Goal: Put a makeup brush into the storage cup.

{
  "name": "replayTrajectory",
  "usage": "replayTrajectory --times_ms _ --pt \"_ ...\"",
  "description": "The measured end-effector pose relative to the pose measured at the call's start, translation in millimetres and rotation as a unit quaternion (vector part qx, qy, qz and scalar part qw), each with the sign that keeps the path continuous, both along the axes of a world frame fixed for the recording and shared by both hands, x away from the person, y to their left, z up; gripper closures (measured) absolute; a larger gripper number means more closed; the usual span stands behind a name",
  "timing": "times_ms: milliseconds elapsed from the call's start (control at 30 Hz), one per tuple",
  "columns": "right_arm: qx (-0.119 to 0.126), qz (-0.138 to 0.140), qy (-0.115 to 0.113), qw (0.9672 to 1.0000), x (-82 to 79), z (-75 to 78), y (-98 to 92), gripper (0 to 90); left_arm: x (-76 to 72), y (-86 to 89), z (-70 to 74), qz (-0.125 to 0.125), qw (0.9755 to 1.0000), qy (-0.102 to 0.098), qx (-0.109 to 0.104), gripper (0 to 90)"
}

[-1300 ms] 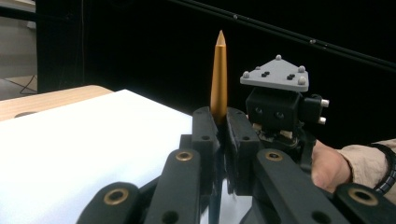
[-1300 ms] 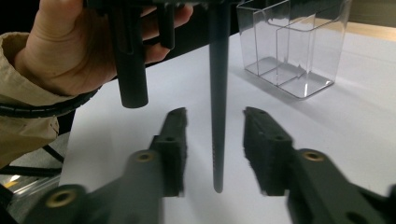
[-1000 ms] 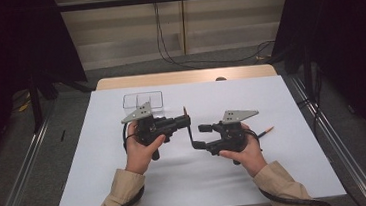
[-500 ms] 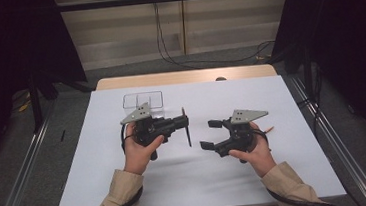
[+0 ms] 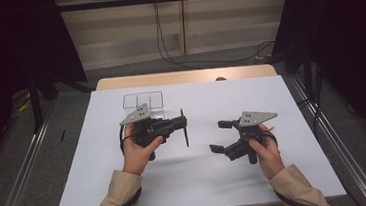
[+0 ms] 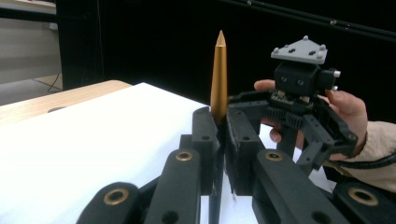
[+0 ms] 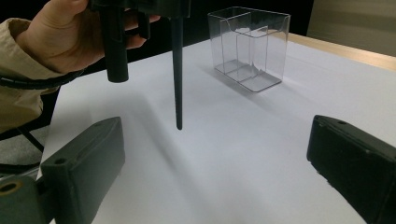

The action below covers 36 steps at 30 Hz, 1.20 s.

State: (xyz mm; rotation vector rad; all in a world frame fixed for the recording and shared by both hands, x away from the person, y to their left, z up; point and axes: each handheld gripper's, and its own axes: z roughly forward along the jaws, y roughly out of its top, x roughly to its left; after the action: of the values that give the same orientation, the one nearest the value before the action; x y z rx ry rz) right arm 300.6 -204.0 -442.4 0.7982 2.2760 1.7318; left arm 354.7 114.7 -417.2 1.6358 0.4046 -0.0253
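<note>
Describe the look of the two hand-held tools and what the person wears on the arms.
Both the left tool and the right tool are matt black, with two jointed jaws, brass-coloured pivot pins and a pistol-style handle. Each carries a grey three-cornered plate on top and trails a black cable. The person wears beige long sleeves.

A clear plastic box with compartments (image 5: 143, 101) stands on the white sheet (image 5: 291, 103) covering the wooden desk (image 5: 119, 83), above and left of frame centre. Just below it, the left gripper (image 5: 182, 126) holds a slim pen with a gold tapered end (image 5: 185, 129) between its jaws, upright over the sheet. Right of the pen, well apart, sits the right gripper (image 5: 219, 136), nothing between its jaws.
</note>
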Motion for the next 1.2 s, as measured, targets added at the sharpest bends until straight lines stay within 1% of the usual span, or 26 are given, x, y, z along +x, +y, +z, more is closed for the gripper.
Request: replayTrajectory --times_ms 167,633,733,800,1033,1200 --pt "-0.001 -0.01 -0.006 0.9999 -2.8 2.3 -10.7 3.1 -0.7 0.5 0.3 0.002 1.0 -0.005 0.002 83.6" --pt "0.004 -0.026 -0.004 0.9996 -12.5 2.4 -41.5 3.2 -0.7 3.0 0.1 0.005 0.9999 -0.008 0.004 83.6" --pt "-0.003 -0.028 -0.005 0.9996 -14.4 2.4 -45.8 3.1 -0.8 3.7 0.1 0.007 0.9999 -0.008 0.004 83.6" --pt "-0.004 -0.029 -0.007 0.9995 -15.8 2.2 -48.1 3.0 -0.7 3.7 -0.1 0.008 0.9999 -0.007 0.0 83.6" --pt "-0.006 -0.037 -0.008 0.9993 -19.7 1.7 -57.1 2.8 -0.2 5.7 0.2 0.011 0.9999 -0.011 0.002 83.6" --pt "-0.009 -0.045 -0.008 0.9989 -21.8 0.3 -63.6 2.8 -0.1 7.6 1.2 0.015 0.9998 -0.012 -0.001 83.6"
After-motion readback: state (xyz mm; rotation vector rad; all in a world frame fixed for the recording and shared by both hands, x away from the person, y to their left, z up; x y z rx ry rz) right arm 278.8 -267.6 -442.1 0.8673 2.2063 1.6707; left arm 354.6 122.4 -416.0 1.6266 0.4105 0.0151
